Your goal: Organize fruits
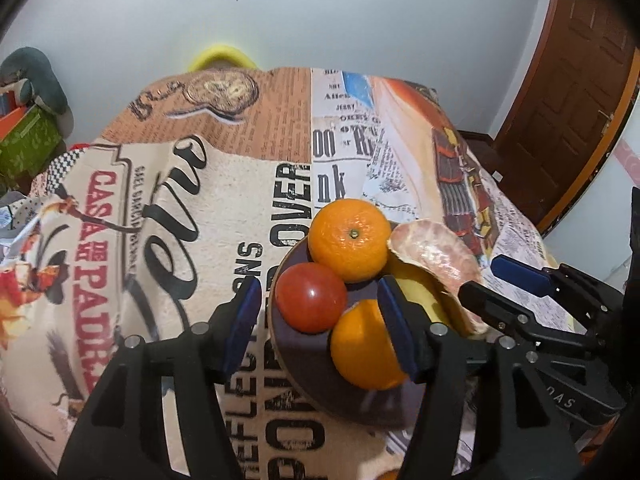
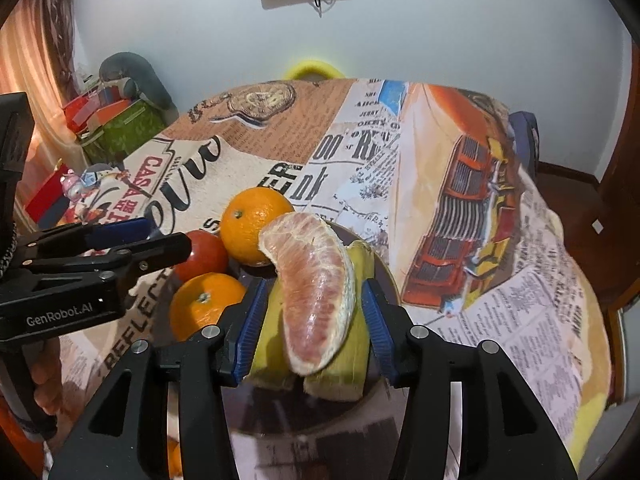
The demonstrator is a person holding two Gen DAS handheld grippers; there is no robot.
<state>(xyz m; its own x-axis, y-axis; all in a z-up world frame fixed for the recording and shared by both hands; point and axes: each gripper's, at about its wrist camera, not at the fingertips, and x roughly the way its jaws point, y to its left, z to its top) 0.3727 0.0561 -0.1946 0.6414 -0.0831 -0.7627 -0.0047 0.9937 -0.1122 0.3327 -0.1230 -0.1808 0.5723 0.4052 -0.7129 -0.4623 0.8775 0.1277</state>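
Peeled pink pomelo segment [image 2: 316,292] sits on top of the yellow-green rind pieces [image 2: 348,356] on the round dark plate [image 2: 280,412], at the side toward the surface's right edge. Same plate holds two oranges, far one [image 2: 256,230] and near one [image 2: 204,306], plus a red tomato [image 2: 202,254] on its left side. Plate is on the newspaper-print tablecloth [image 2: 500,320], toward the near edge of the surface.

Your right gripper [image 2: 314,324] has its fingers wide apart, straddling the segment and rind, gripping nothing; I can't tell if the pads touch the rind. Left gripper [image 1: 320,320] is also open and empty, one finger [image 1: 394,332] in front of the near orange, the other [image 1: 244,320] off the plate's left rim.

Looks like you're either placing or about to pick the segment. If picking: centre on the segment alone, close slowly, it's soft and will squash or tear. Keep the rind out of the grip. If releasing: lift straight up so the pads don't drag it off the stack. Hold the left clear of the oranges, they roll.
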